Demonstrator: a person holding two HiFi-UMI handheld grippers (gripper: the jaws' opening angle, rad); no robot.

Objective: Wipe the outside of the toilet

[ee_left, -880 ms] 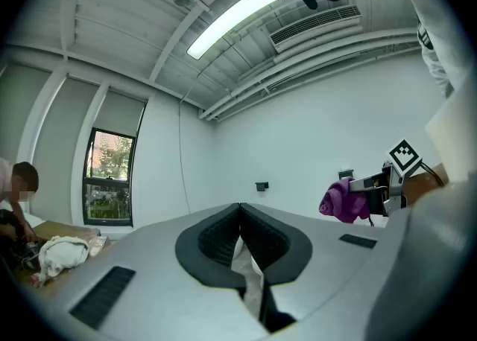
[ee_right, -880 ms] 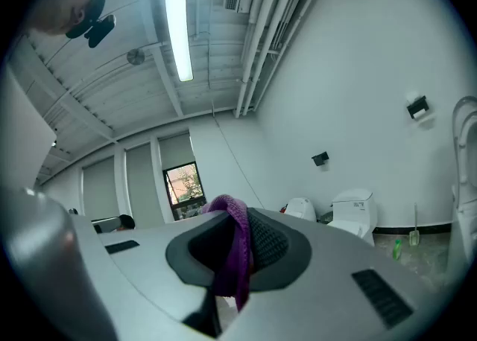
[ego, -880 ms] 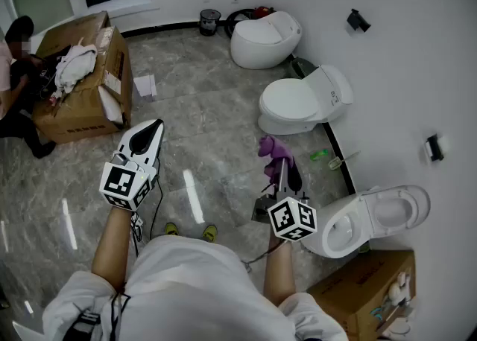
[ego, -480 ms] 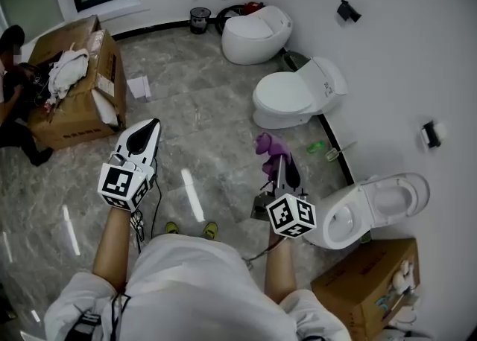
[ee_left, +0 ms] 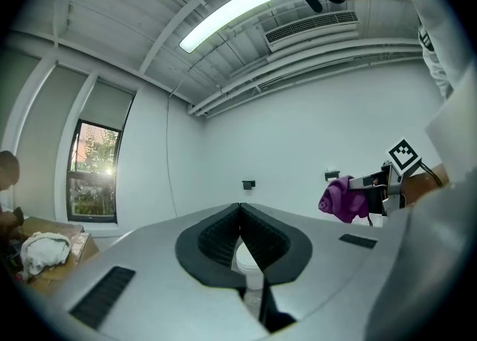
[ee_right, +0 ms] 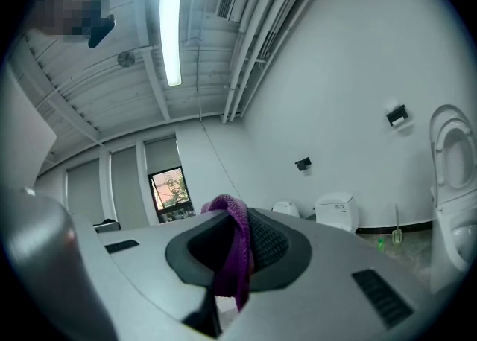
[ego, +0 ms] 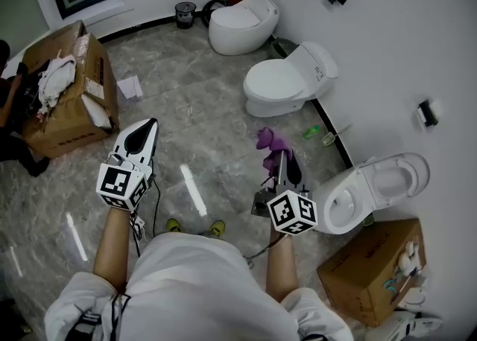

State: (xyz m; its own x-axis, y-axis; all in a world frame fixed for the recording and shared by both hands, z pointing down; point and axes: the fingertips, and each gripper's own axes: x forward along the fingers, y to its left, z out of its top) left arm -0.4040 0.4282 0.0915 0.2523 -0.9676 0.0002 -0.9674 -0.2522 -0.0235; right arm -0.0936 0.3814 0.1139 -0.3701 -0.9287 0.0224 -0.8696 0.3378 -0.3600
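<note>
My right gripper (ego: 282, 156) is shut on a purple cloth (ego: 270, 145) that bunches out past its tips, held above the floor just left of the open-lid white toilet (ego: 373, 192). In the right gripper view the cloth (ee_right: 234, 252) hangs between the jaws of that gripper (ee_right: 237, 217), and the open toilet (ee_right: 452, 176) stands at the right edge. My left gripper (ego: 150, 125) is shut with nothing in it, held out over the floor to the left. In the left gripper view the left gripper's (ee_left: 239, 206) jaws meet, and the cloth (ee_left: 341, 199) shows to the right.
Along the white wall stand a closed toilet (ego: 287, 83) and a rounded toilet (ego: 242, 23). A green-handled brush (ego: 322, 132) lies by the wall. A cardboard box (ego: 373, 269) sits beside the open toilet, another box (ego: 63, 90) with rags at the left. A person (ego: 9, 109) crouches at the left edge.
The view has shifted along the wall, so the toilets and boxes sit further up and left. Both grippers keep the same pose, the right one still holding the cloth.
</note>
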